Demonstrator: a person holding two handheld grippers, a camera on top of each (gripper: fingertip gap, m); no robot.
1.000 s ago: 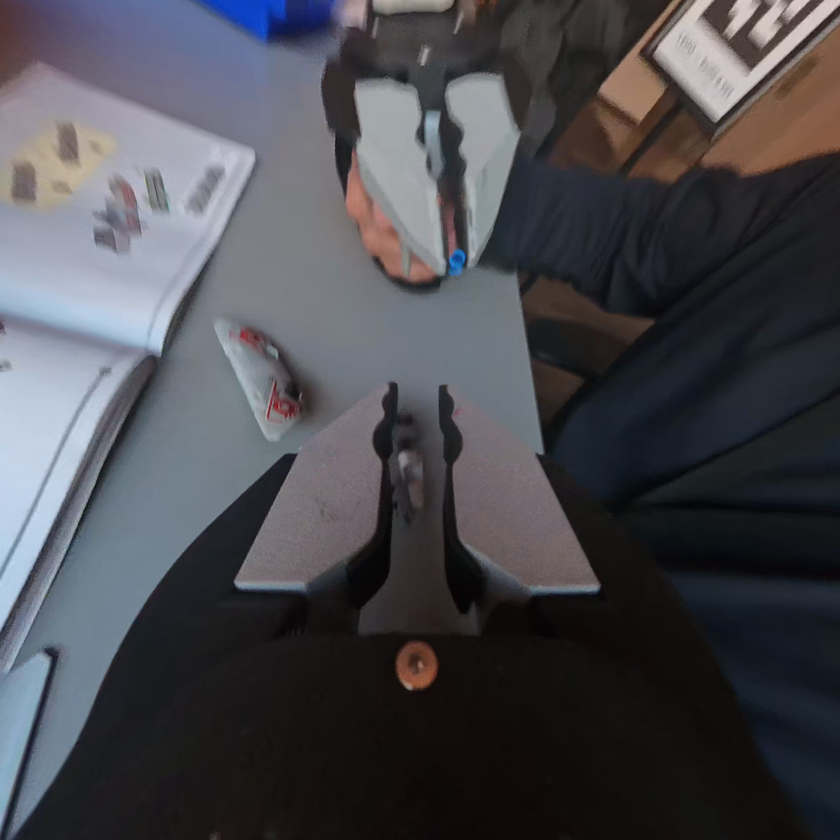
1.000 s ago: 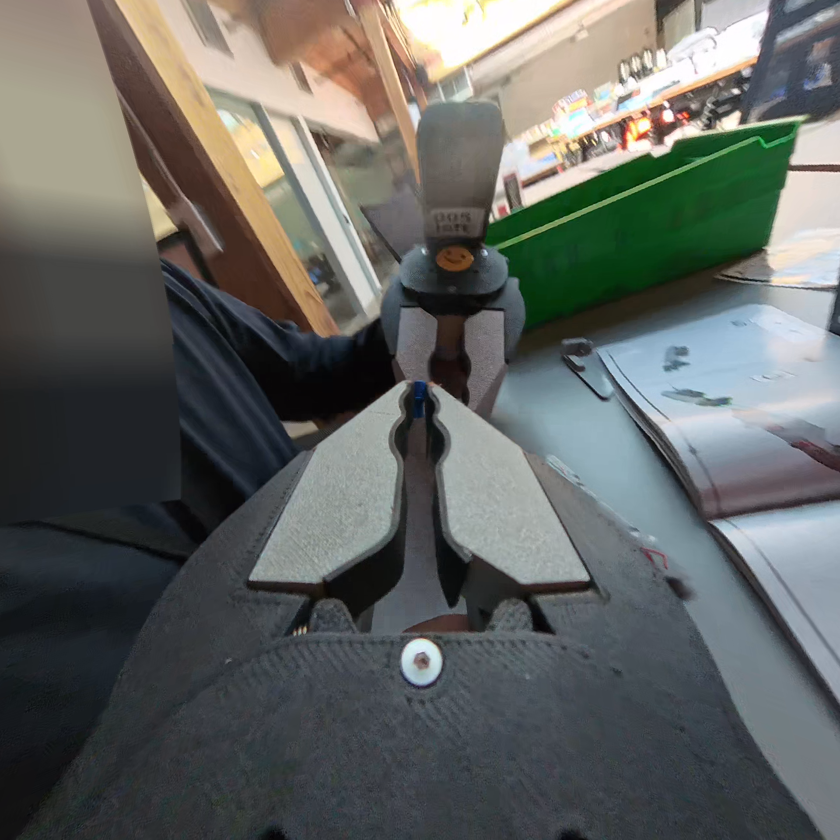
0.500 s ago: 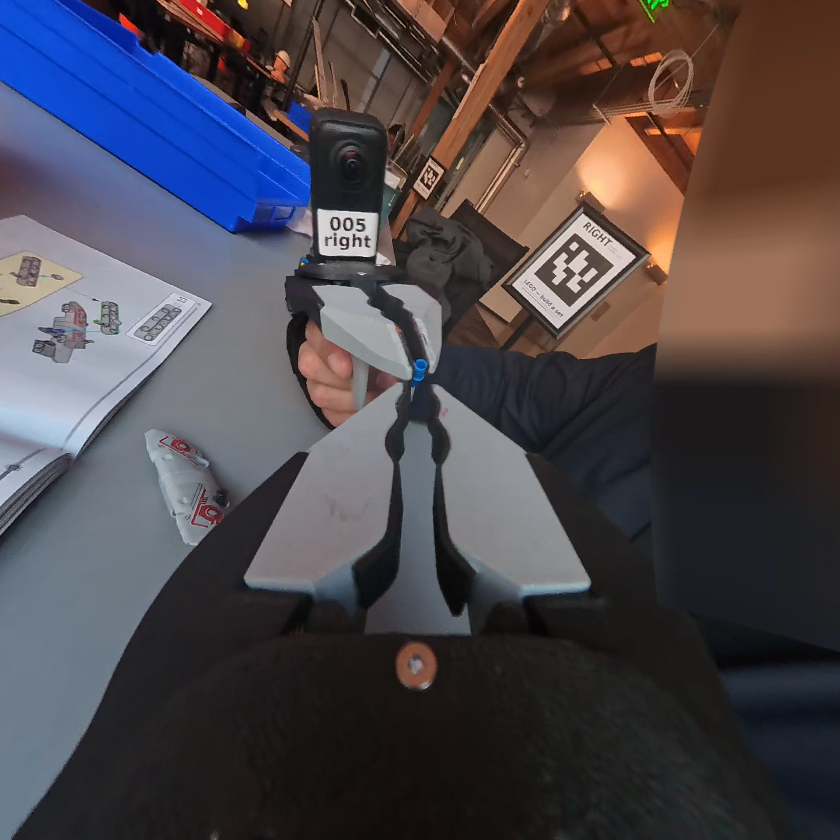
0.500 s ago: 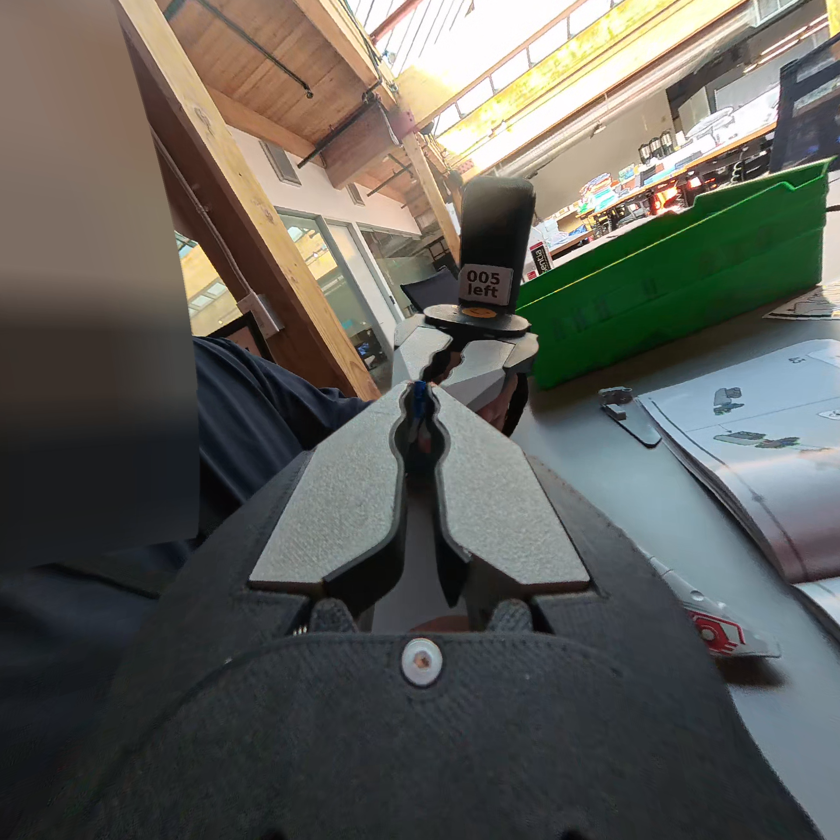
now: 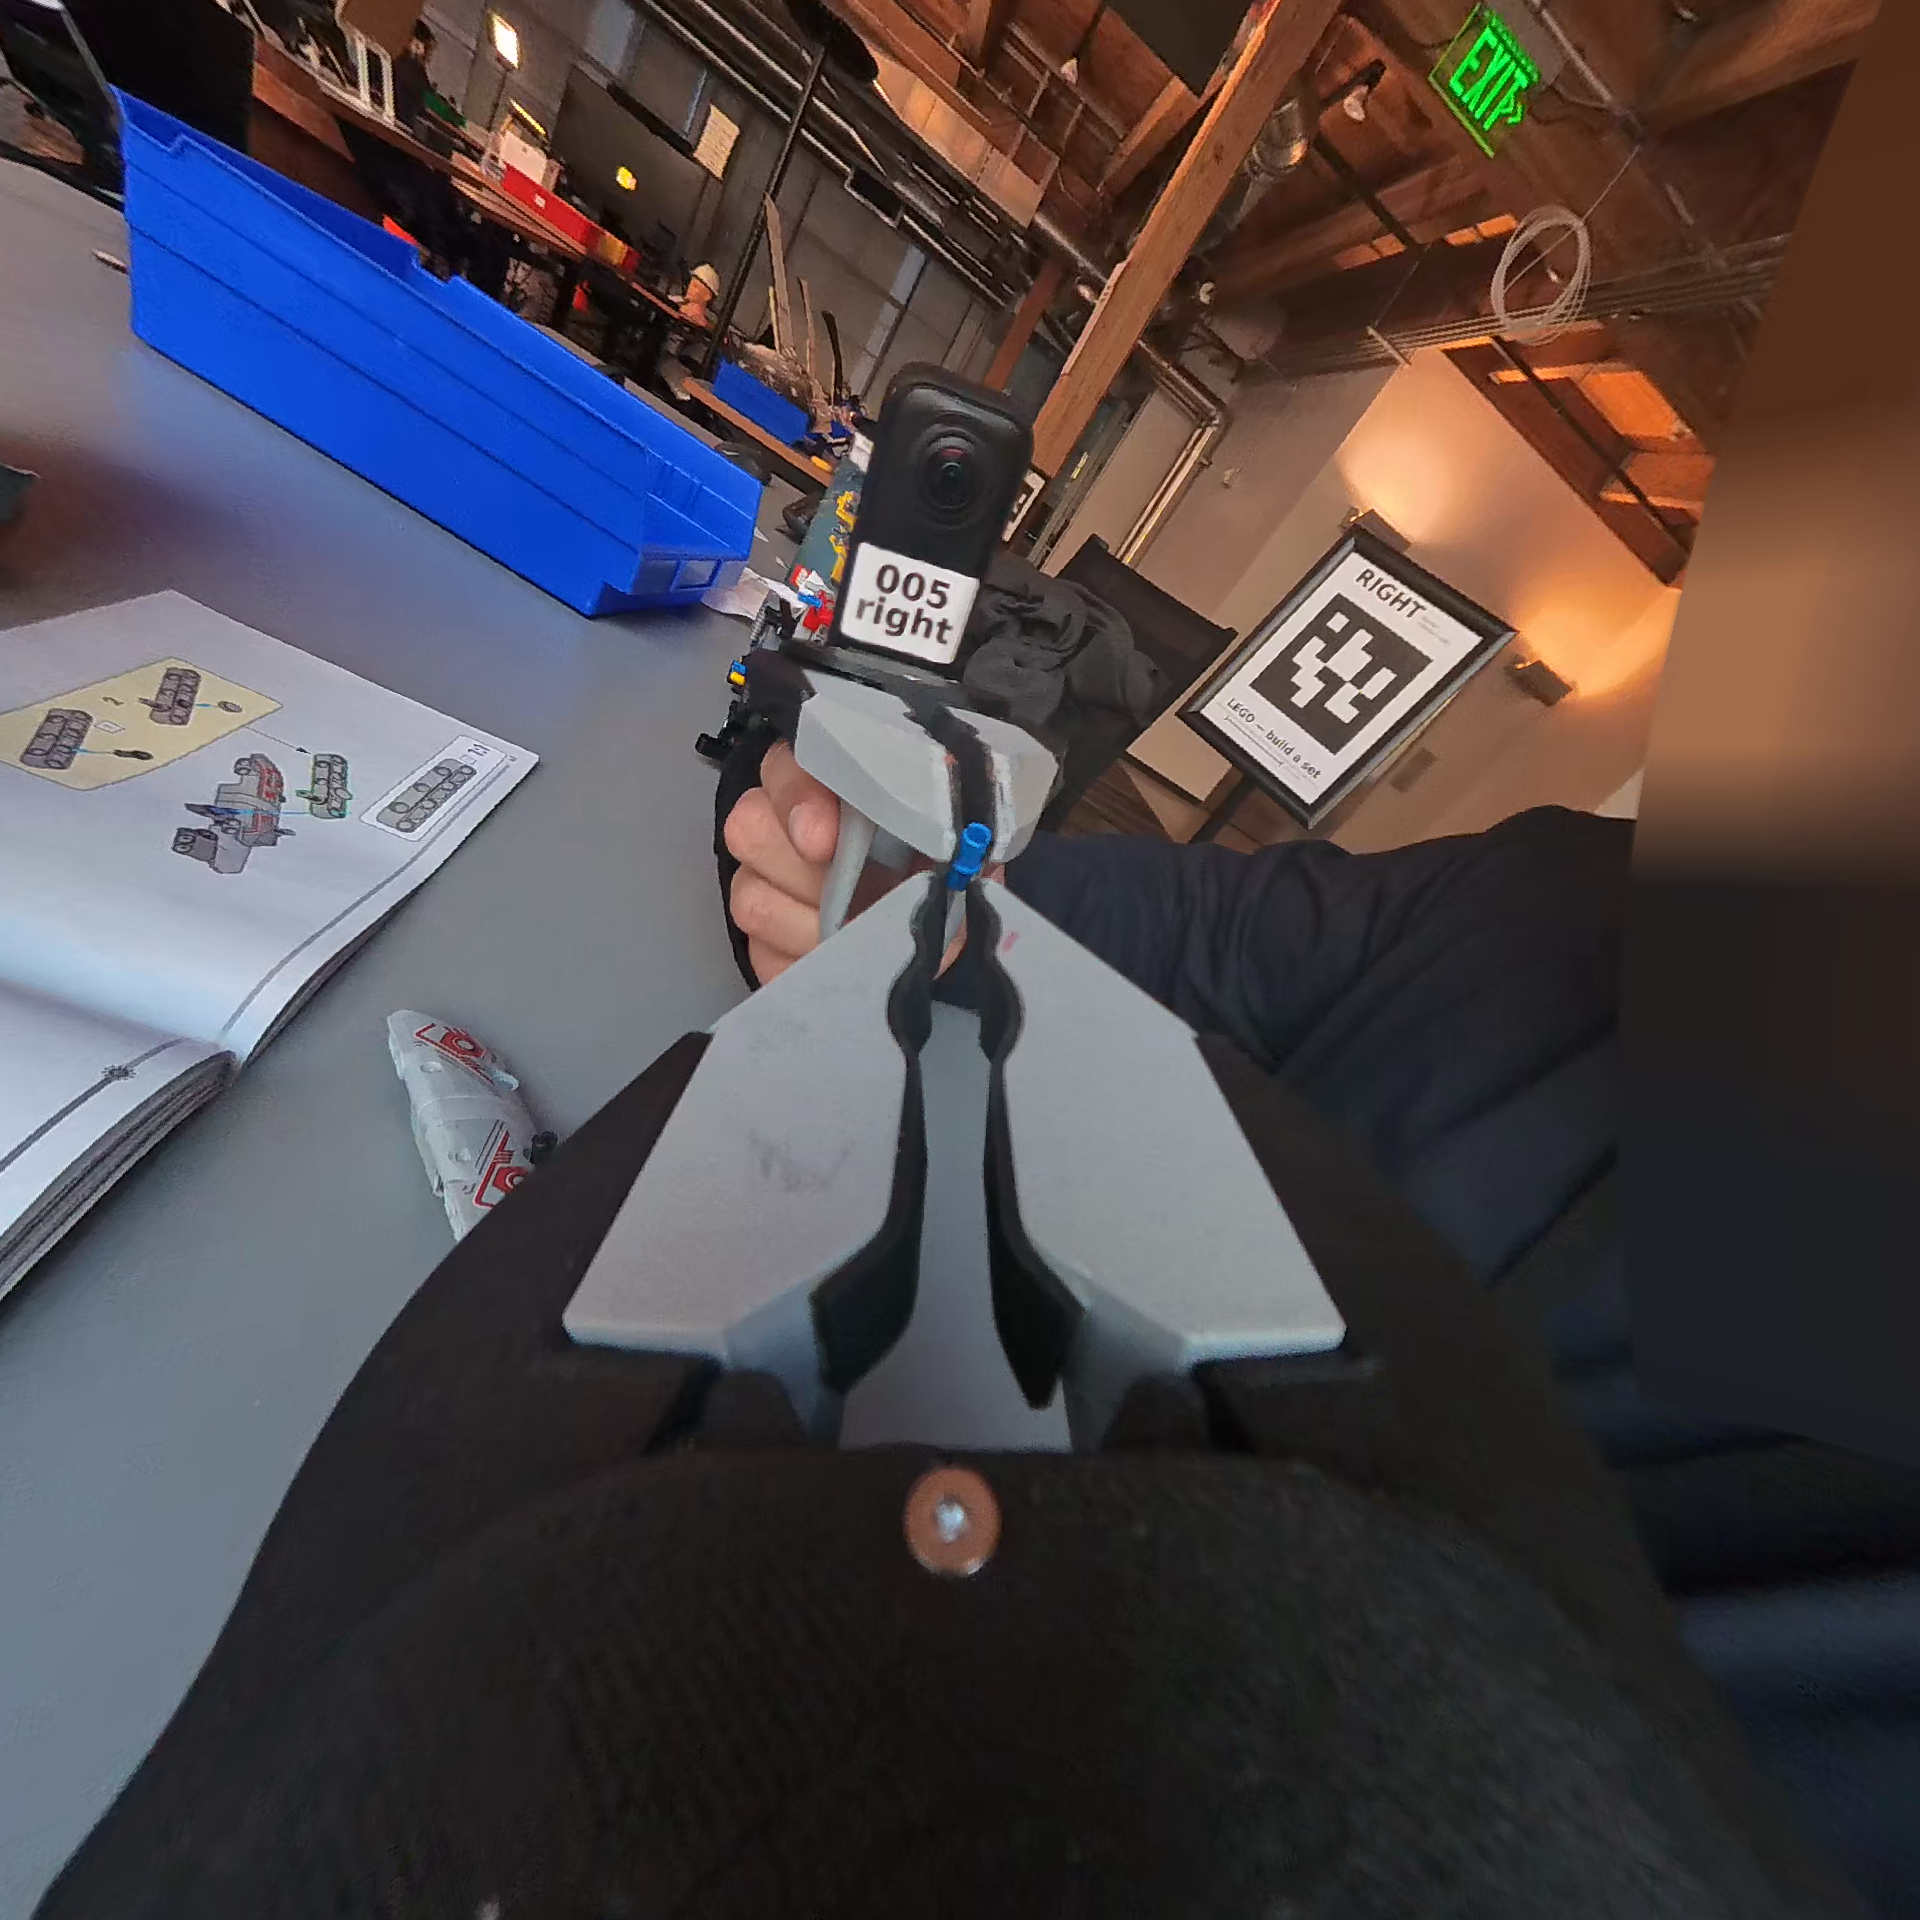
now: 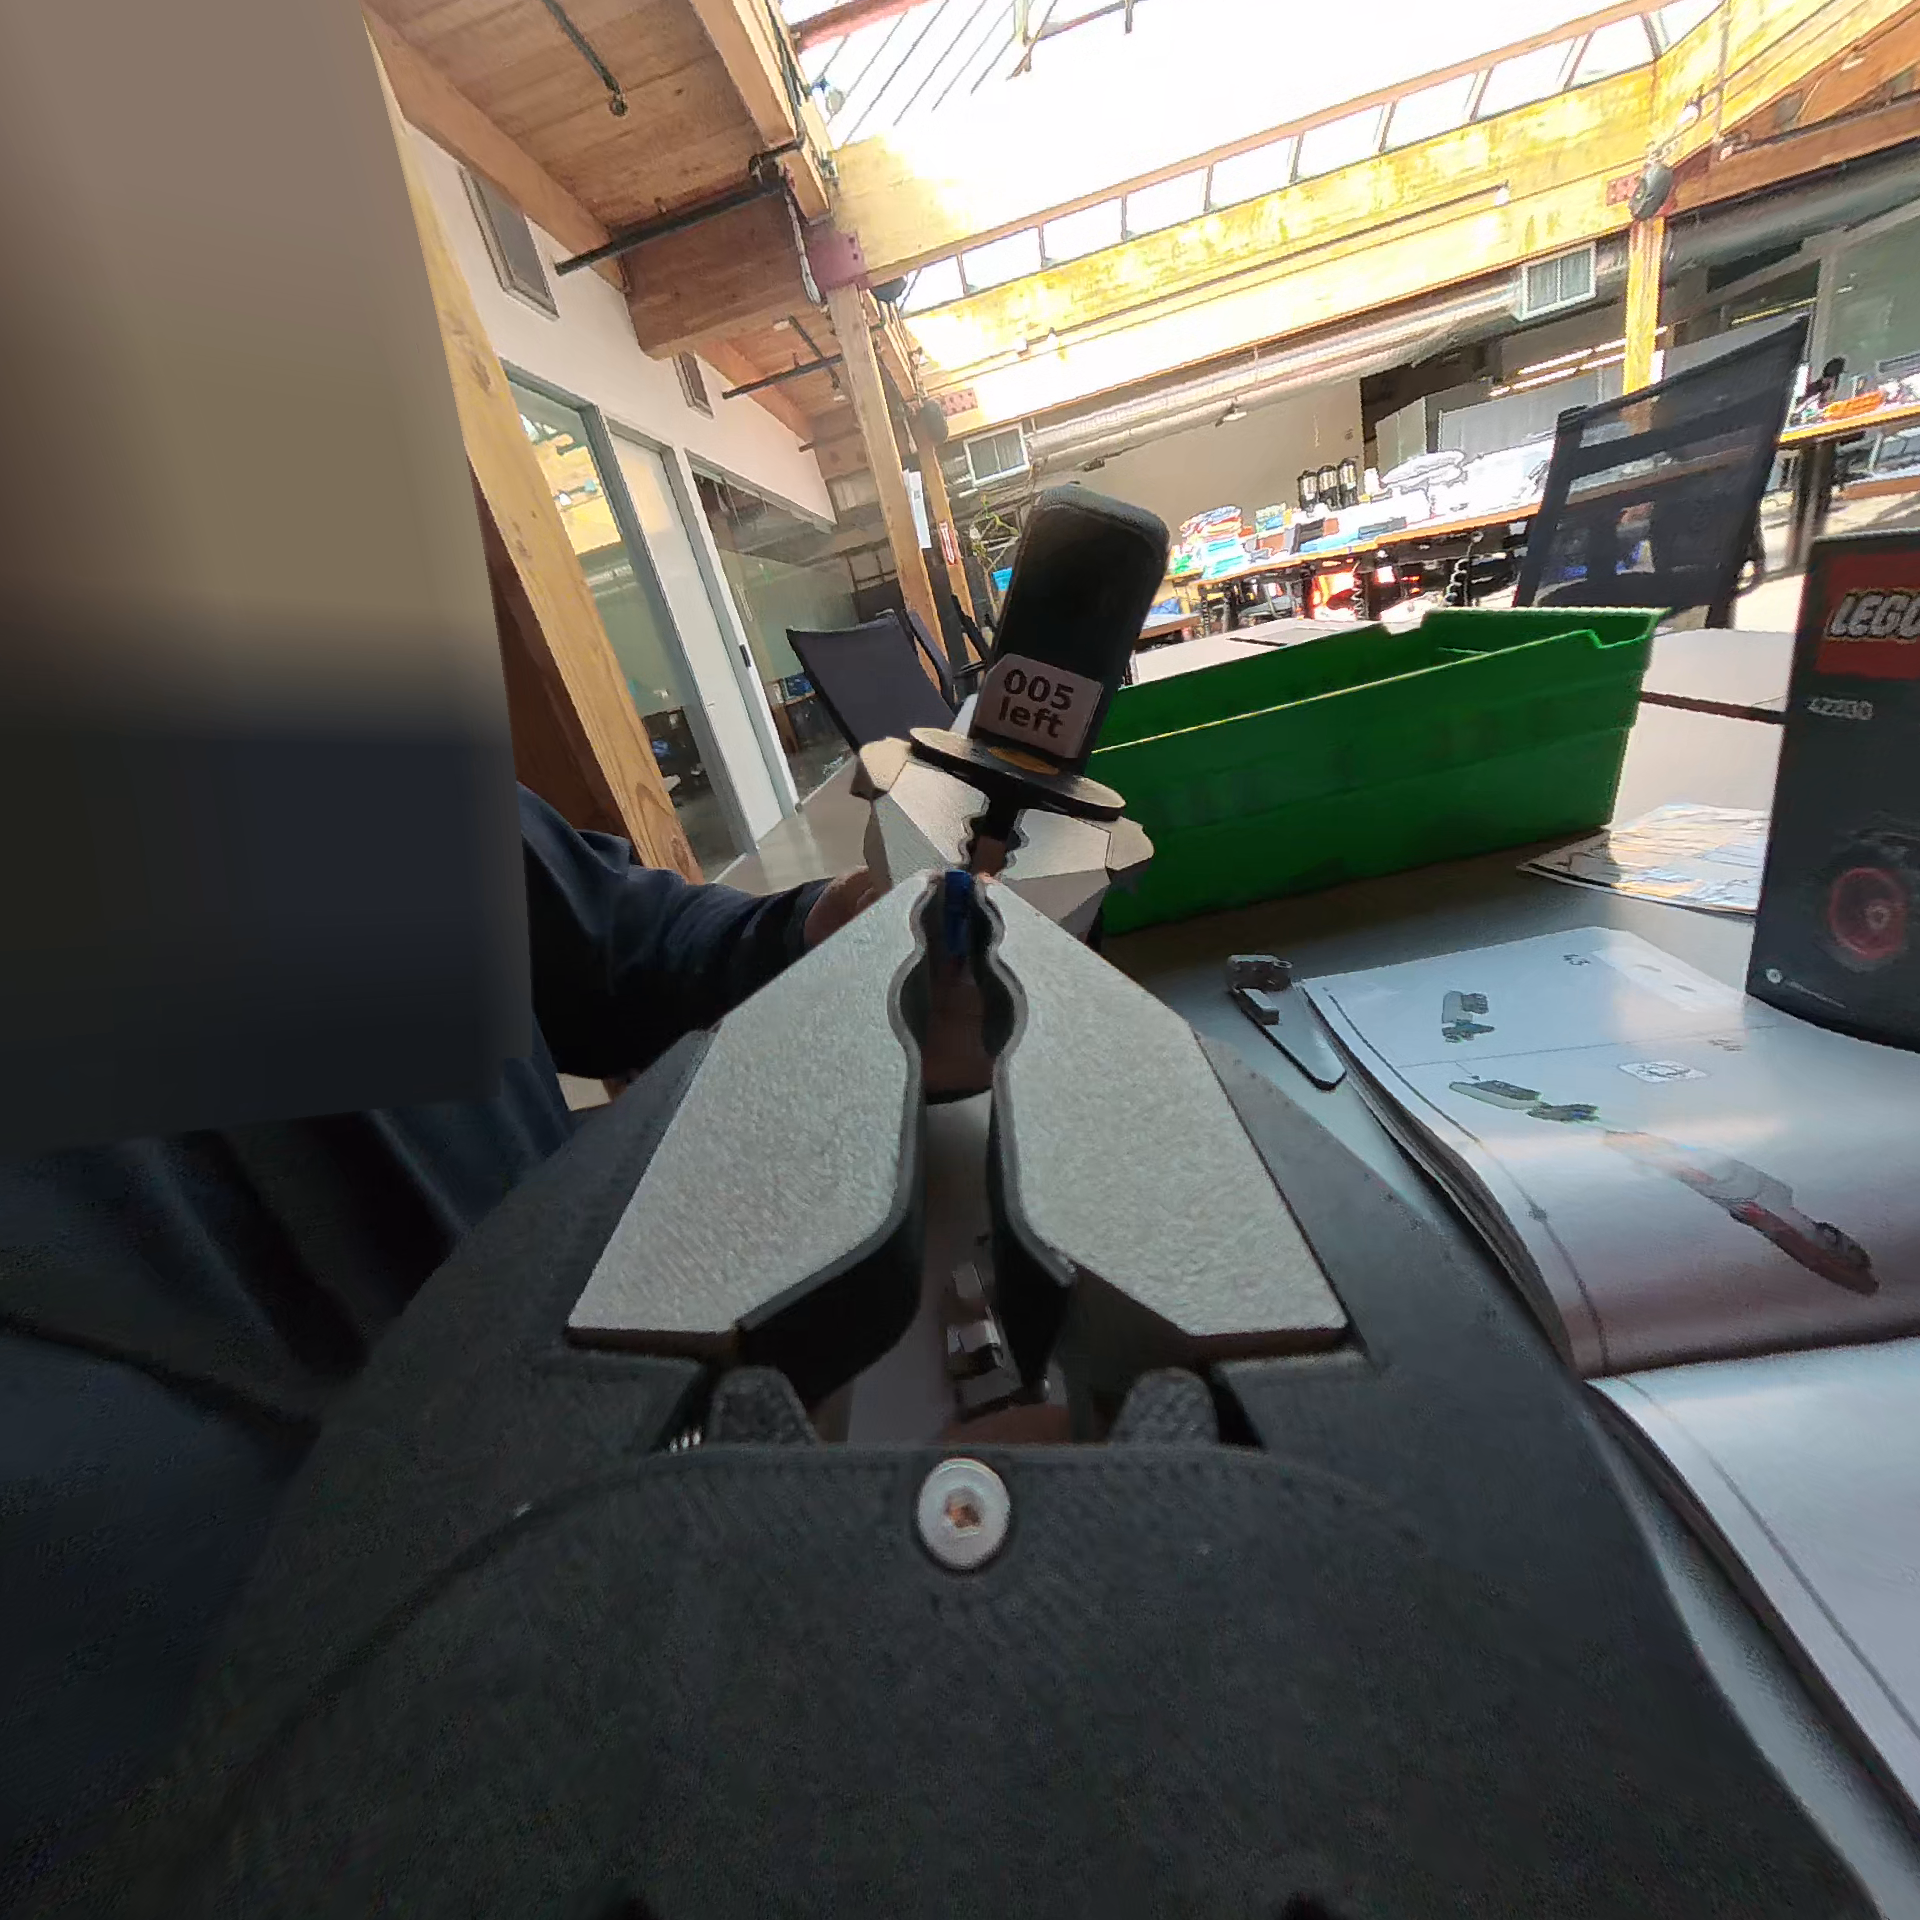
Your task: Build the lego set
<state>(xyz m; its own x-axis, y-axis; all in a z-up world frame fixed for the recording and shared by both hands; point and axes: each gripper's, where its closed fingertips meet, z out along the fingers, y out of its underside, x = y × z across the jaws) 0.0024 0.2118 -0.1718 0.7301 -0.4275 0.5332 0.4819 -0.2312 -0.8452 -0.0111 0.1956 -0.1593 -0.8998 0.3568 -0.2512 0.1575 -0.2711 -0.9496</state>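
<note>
lettered labels on two cameras, framed sign, ceiling sign, perhaps a box

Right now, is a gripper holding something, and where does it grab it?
The right gripper pinches a small blue pin by its side, at the fingertips.

1. The left gripper has matt grey fingers with a finely grained, faintly scuffed top; their inner edges carry black rubbery lining.
2. The right gripper shows rougher, pebbled grey finger plates on a black body with a woven, ribbed texture.
3. The blue pin looks like smooth, glossy plastic.
4. The table is smooth, matt grey.
5. The instruction booklet is satin printed paper.
6. The blue bin and green bin are glossy moulded plastic.
7. The sleeve is dark soft cloth.
8. The ceiling beams are bare rough wood.
</note>
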